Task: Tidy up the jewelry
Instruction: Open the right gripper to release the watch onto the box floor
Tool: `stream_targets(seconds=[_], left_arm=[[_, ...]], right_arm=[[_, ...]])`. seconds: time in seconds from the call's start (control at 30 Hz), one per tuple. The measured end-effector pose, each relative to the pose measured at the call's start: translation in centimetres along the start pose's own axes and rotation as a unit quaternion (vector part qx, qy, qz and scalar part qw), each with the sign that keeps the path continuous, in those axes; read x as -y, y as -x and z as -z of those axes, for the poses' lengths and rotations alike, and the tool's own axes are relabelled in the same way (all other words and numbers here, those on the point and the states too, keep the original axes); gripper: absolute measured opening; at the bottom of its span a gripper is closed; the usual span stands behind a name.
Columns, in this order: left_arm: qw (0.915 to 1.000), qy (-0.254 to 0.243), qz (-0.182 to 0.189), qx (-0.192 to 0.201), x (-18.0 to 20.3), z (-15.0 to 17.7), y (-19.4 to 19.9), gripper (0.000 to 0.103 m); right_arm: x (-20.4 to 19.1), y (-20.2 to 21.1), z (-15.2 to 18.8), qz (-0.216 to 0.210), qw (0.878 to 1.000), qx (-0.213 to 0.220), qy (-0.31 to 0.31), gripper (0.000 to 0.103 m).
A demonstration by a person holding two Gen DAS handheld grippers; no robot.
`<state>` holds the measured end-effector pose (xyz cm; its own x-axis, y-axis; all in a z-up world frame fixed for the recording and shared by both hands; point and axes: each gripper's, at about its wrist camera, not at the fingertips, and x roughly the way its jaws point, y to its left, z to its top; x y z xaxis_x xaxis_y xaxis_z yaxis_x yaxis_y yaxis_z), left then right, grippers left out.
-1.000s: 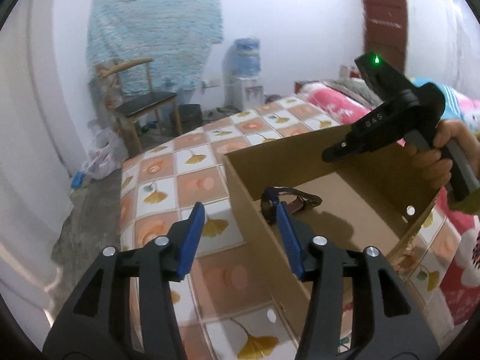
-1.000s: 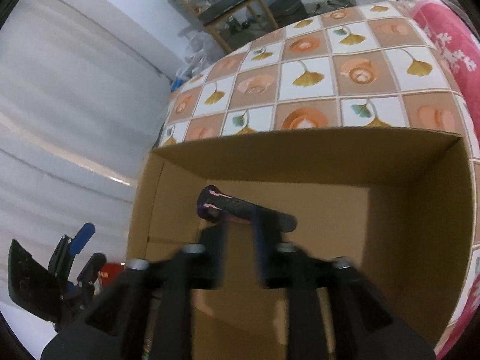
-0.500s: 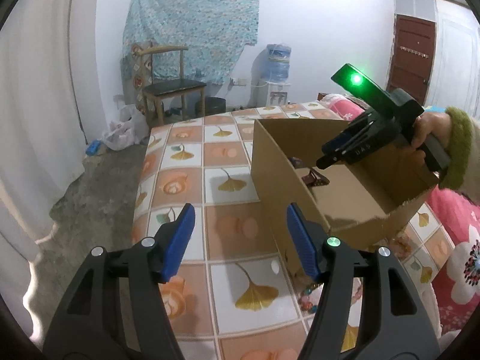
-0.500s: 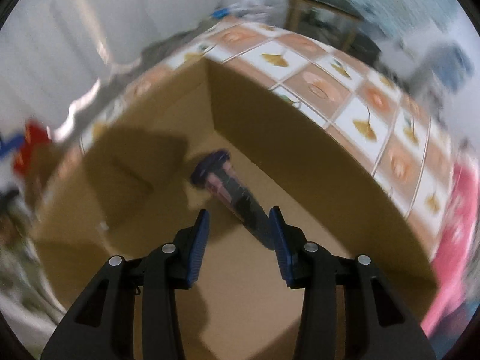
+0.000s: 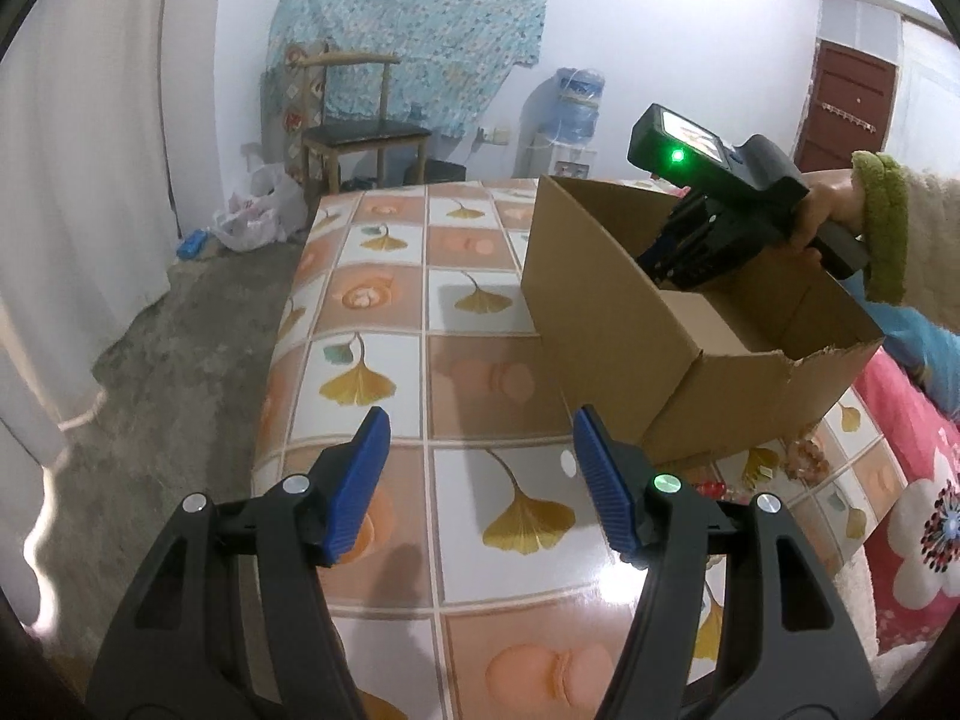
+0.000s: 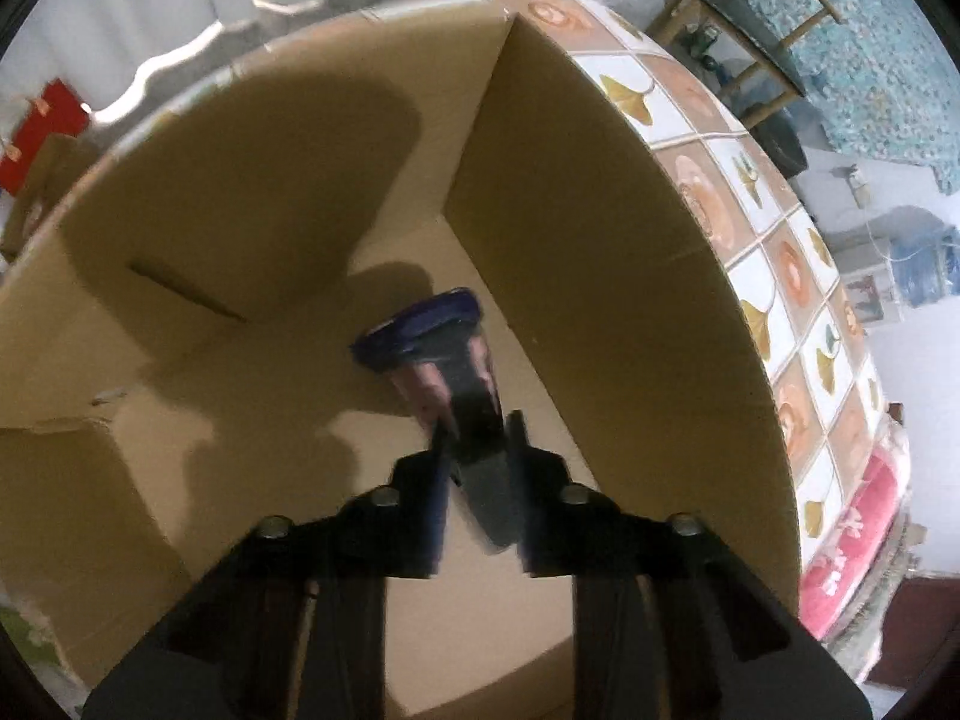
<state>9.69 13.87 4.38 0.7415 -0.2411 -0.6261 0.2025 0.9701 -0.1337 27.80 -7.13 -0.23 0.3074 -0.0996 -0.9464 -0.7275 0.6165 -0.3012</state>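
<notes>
Right wrist view: my right gripper [image 6: 477, 468] reaches into the cardboard box [image 6: 588, 228], jaws clenched on a watch [image 6: 444, 354] at 12 o'clock. My left gripper [image 5: 480, 480] hovers over the tabletop [image 5: 384, 300], jaws released.

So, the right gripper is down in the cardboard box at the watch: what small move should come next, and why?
Probably lift straight up. The right gripper looks shut on the strap of the watch, which lies on the floor of the box, with tall walls close around, so a sideways pull could catch.
</notes>
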Motion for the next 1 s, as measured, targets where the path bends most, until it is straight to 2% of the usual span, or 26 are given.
stream_targets(seconds=[0.1,0.23,0.27,0.33,0.4,0.5,0.6,0.67,0.87,0.93,1.0], left_arm=[[0.9999,0.007,0.006,-0.005,-0.2,0.3,-0.4,0.061],[0.9999,0.008,0.011,-0.008,-0.3,0.4,-0.9,0.061],[0.9999,0.008,0.01,-0.008,-0.3,0.4,-1.0,0.061],[0.9999,0.009,0.011,-0.005,-0.3,0.4,-1.0,0.061],[0.9998,0.012,0.013,-0.003,-0.3,0.4,-1.0,0.061],[0.9998,0.015,0.015,-0.004,-0.3,0.6,-1.2,0.061],[0.9997,0.015,0.018,-0.007,-0.3,0.8,-1.4,0.061],[0.9997,0.013,0.019,-0.01,-0.2,0.9,-1.5,0.061],[0.9996,0.011,0.022,-0.015,0.0,1.1,-2.0,0.061],[0.9995,0.013,0.024,-0.015,0.1,1.1,-2.2,0.061],[0.9994,0.013,0.026,-0.017,0.2,1.1,-2.3,0.061]], right_arm=[[-0.3,2.4,-0.1,0.004,1.0,0.03,-0.001,0.003],[-0.4,9.1,-0.7,0.021,0.993,0.112,0.008,0.003],[-0.2,11.2,-0.7,0.038,0.99,0.136,0.01,0.003],[0.6,13.2,-0.2,0.045,0.986,0.163,0.005,0.003],[1.4,13.5,-0.1,0.041,0.985,0.17,-0.004,0.003],[1.3,10.1,2.1,0.085,0.988,0.126,0.02,0.003],[1.0,4.9,4.5,0.112,0.991,0.048,0.051,0.003],[0.9,2.0,6.2,0.132,0.988,-0.002,0.083,0.003],[0.4,-0.6,8.7,0.158,0.974,-0.072,0.147,0.004],[0.3,-0.8,8.9,0.138,0.974,-0.097,0.151,0.017],[0.6,-0.1,8.7,0.128,0.977,-0.094,0.142,0.038]])
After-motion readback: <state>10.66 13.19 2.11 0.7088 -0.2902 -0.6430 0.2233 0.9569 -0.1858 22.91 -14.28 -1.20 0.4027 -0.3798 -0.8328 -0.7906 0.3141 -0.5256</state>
